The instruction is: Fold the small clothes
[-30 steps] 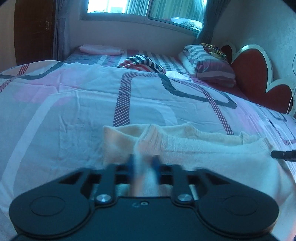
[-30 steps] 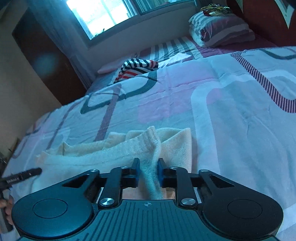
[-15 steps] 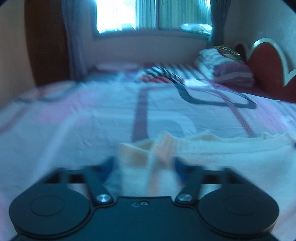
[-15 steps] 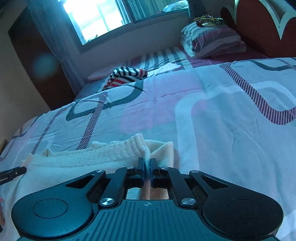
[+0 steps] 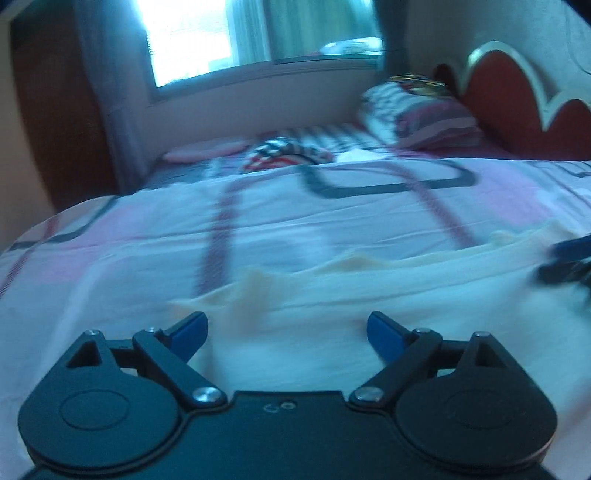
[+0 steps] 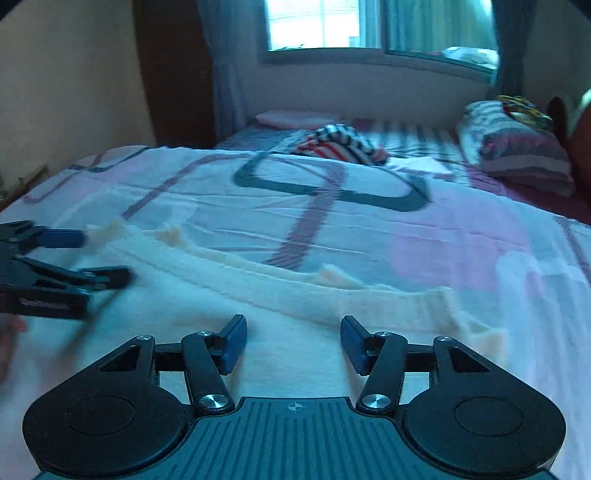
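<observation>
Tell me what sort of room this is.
A bedroom, most likely. A bed with a patterned cover fills the view, a striped pillow lies near a red headboard, and a curtained window is behind.

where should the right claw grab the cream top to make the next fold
Probably the far right corner of the cream top, where the ribbed edge bunches into a raised lip just ahead and right of the right claw. That fold stands up off the bedspread, so the open fingers could slide in low from the near side and pinch it. The flat middle gives nothing to catch.
</observation>
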Tool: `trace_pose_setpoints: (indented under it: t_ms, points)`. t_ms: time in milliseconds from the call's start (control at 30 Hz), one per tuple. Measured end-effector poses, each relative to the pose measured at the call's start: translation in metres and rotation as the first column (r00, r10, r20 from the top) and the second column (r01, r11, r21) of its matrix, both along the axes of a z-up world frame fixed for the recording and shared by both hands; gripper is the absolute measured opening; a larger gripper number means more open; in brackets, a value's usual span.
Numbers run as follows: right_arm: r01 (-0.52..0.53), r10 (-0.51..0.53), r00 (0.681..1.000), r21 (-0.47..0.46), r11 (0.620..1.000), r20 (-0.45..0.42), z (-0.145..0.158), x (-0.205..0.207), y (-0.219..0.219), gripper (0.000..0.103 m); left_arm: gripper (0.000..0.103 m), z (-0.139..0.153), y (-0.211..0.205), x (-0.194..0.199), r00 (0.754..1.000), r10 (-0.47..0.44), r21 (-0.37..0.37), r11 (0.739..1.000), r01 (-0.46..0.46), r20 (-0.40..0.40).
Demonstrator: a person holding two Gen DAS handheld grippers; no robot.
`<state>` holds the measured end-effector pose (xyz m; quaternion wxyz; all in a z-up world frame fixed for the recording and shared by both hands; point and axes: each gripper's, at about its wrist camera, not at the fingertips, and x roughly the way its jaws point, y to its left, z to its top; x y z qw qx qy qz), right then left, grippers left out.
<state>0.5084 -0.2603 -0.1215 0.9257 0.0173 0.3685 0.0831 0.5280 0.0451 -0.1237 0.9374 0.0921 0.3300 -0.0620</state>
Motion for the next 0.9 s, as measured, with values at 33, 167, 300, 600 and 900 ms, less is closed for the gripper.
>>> trace_pose_setpoints:
  t_ms: [33,167,300,600,900]
  points:
    - [0.042,-0.042,0.999,0.016,0.999,-0.002,-0.002,0.000,-0.017,0.055,0.094,-0.001,0.014,0.001,1.000,0.025,-0.029,0.999,-0.026,-0.012]
    - [0.052,-0.052,0.999,0.012,0.999,-0.002,0.010,0.001,-0.021,0.054,0.093,0.008,0.033,0.003,0.996,0.078,-0.075,0.994,-0.081,-0.042]
    - [-0.064,0.058,0.995,0.088,0.994,0.077,0.039,-0.030,0.006,0.055,0.095,0.034,0.010,-0.029,0.999,0.027,-0.129,0.991,-0.021,0.045]
    - [-0.185,0.184,0.983,-0.019,0.983,-0.025,0.009,-0.051,0.063,0.055,0.094,0.004,-0.058,-0.062,0.989,-0.127,-0.092,0.989,0.120,-0.073]
    - [-0.181,0.180,0.983,-0.025,0.983,-0.046,0.013,-0.084,0.056,0.055,0.095,0.008,-0.047,-0.086,0.990,-0.111,-0.051,0.993,0.107,-0.085]
